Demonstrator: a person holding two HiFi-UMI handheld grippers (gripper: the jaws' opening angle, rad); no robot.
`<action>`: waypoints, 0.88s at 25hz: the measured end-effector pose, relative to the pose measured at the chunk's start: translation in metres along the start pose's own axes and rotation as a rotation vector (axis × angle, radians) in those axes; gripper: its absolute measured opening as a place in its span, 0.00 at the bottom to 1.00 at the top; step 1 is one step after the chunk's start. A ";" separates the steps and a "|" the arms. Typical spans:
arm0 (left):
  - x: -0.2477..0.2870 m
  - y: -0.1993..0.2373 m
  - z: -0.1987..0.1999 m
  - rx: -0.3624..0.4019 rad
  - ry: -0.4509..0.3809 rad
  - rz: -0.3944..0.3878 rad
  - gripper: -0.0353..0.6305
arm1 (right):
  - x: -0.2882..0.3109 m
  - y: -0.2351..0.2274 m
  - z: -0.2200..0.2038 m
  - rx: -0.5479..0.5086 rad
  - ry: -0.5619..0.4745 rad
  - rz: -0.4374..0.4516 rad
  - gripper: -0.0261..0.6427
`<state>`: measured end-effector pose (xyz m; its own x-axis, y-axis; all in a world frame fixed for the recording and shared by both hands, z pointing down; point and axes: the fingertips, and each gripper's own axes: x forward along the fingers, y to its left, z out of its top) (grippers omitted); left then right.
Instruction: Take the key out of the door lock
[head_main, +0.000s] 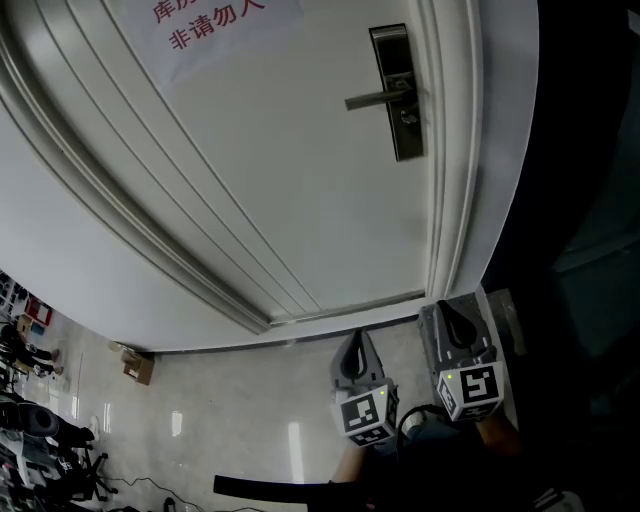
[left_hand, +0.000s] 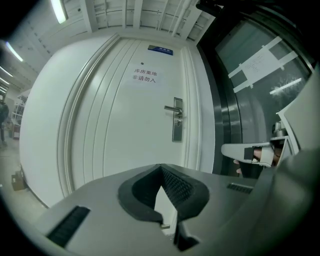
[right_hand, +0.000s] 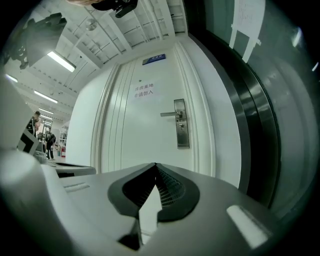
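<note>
The white door (head_main: 260, 150) is closed, with a metal lock plate (head_main: 397, 92) and a lever handle (head_main: 378, 99) pointing left. Below the handle a small key (head_main: 408, 117) sits in the cylinder, too small to make out well. The plate also shows in the left gripper view (left_hand: 177, 120) and the right gripper view (right_hand: 182, 130). My left gripper (head_main: 358, 345) (left_hand: 160, 167) and right gripper (head_main: 455, 318) (right_hand: 155, 165) hang low side by side, well short of the door. Both are shut, with nothing in them.
A paper sign (head_main: 215, 25) with red characters is stuck on the door. A dark glass wall (head_main: 580, 200) runs along the right of the door frame. A small cardboard box (head_main: 138, 368) lies on the tiled floor at left, with office chairs (head_main: 40, 440) beyond.
</note>
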<state>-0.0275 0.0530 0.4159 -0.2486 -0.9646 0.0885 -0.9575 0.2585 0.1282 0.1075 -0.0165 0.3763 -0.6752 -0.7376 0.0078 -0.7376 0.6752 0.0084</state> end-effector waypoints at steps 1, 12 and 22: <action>0.006 -0.002 0.000 -0.003 0.002 -0.003 0.05 | 0.004 -0.003 0.000 -0.020 -0.003 -0.006 0.04; 0.101 0.012 0.006 -0.009 -0.018 -0.057 0.05 | 0.087 -0.025 0.003 -0.057 -0.051 -0.045 0.04; 0.227 0.041 0.062 0.037 -0.039 -0.176 0.05 | 0.201 -0.064 0.066 -0.161 -0.196 -0.141 0.05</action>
<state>-0.1323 -0.1583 0.3803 -0.0814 -0.9962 0.0299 -0.9912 0.0841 0.1022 0.0180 -0.2082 0.3115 -0.5669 -0.7996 -0.1982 -0.8236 0.5456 0.1546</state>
